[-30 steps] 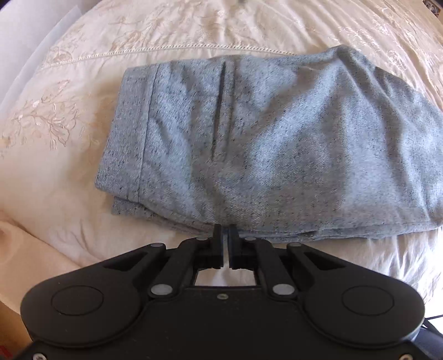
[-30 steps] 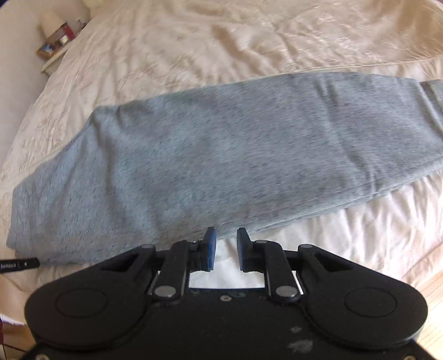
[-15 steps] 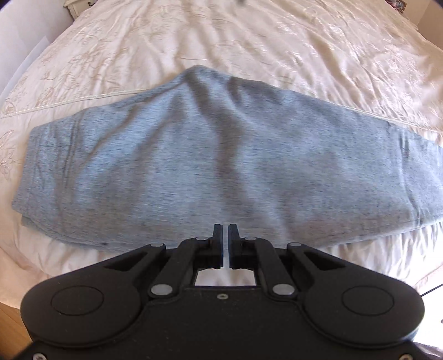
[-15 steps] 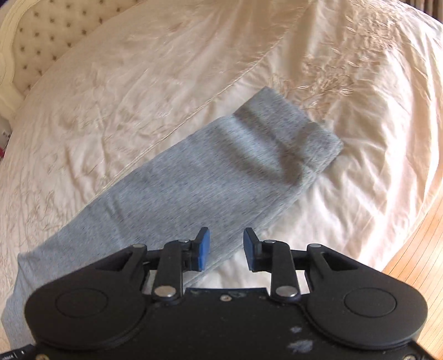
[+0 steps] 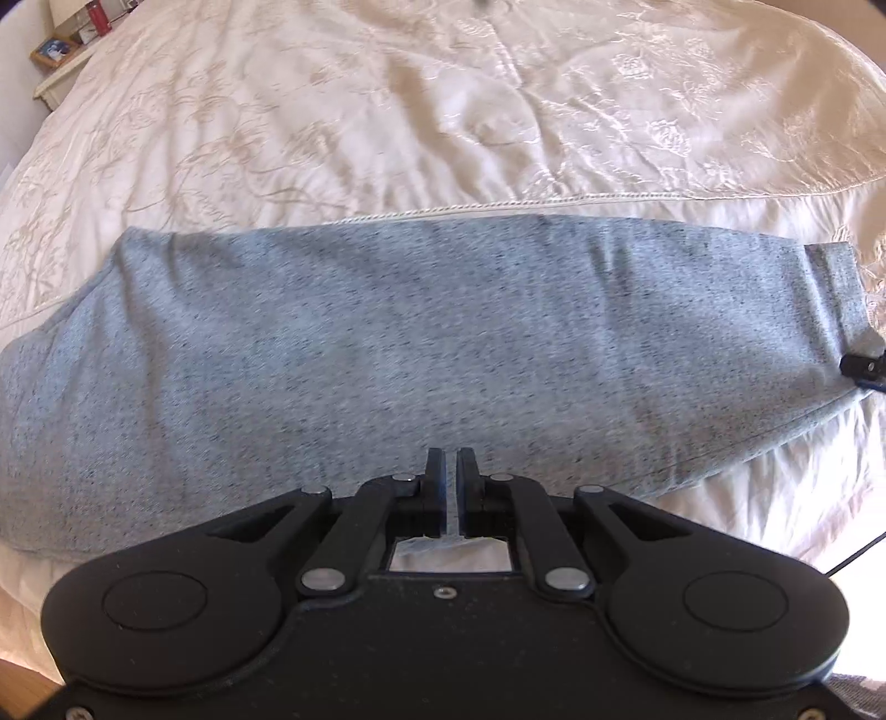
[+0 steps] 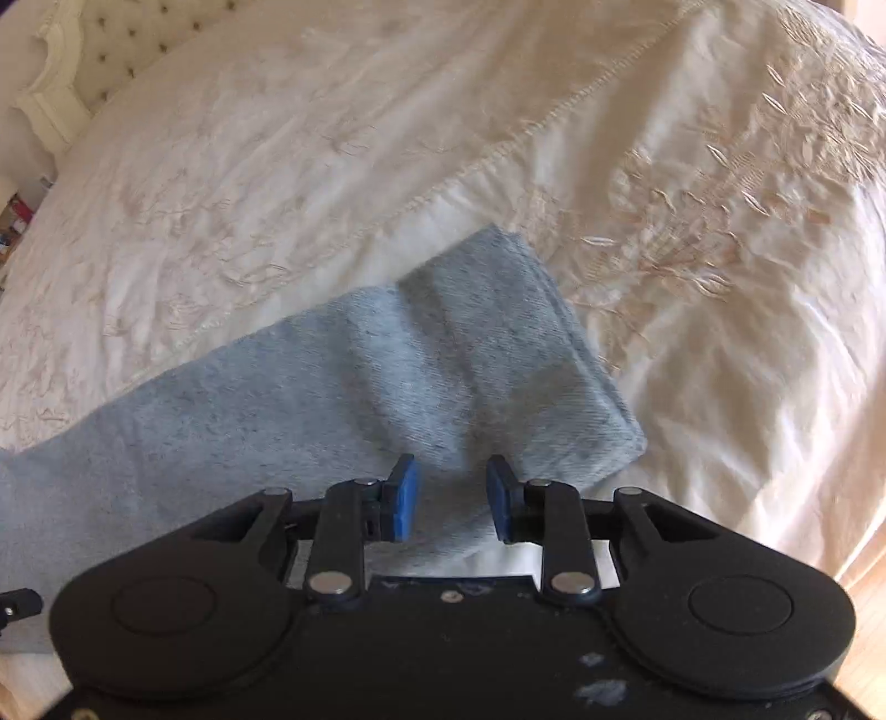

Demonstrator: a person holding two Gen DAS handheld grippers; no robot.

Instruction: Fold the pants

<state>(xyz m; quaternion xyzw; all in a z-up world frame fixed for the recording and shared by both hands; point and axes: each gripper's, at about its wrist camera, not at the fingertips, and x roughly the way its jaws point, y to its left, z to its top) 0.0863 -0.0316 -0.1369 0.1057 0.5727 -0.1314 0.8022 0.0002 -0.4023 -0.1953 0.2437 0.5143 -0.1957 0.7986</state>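
Grey speckled pants (image 5: 415,343) lie folded lengthwise across the cream bedspread. My left gripper (image 5: 451,482) hovers over their near edge, about mid-length, shut with only a thin slit and nothing in it. The right gripper's tip (image 5: 864,368) shows at the cuff end on the right. In the right wrist view the pants (image 6: 332,399) run from lower left to the cuff (image 6: 526,343). My right gripper (image 6: 451,498) sits over the near edge by the cuff. Its jaws are closing, its blue pads (image 6: 401,501) still apart, with fabric below them, not pinched.
The embroidered bedspread (image 5: 443,111) is wrinkled beyond the pants. A bedside stand with small items (image 5: 61,50) is at the upper left. A tufted headboard (image 6: 83,55) shows far off. Wooden floor (image 6: 869,581) borders the bed's right edge.
Both grippers slid rightward along the pants: the left view went from the waistband end to mid-length, the right view from mid-leg to the cuff. The right jaws stand wider than a second ago.
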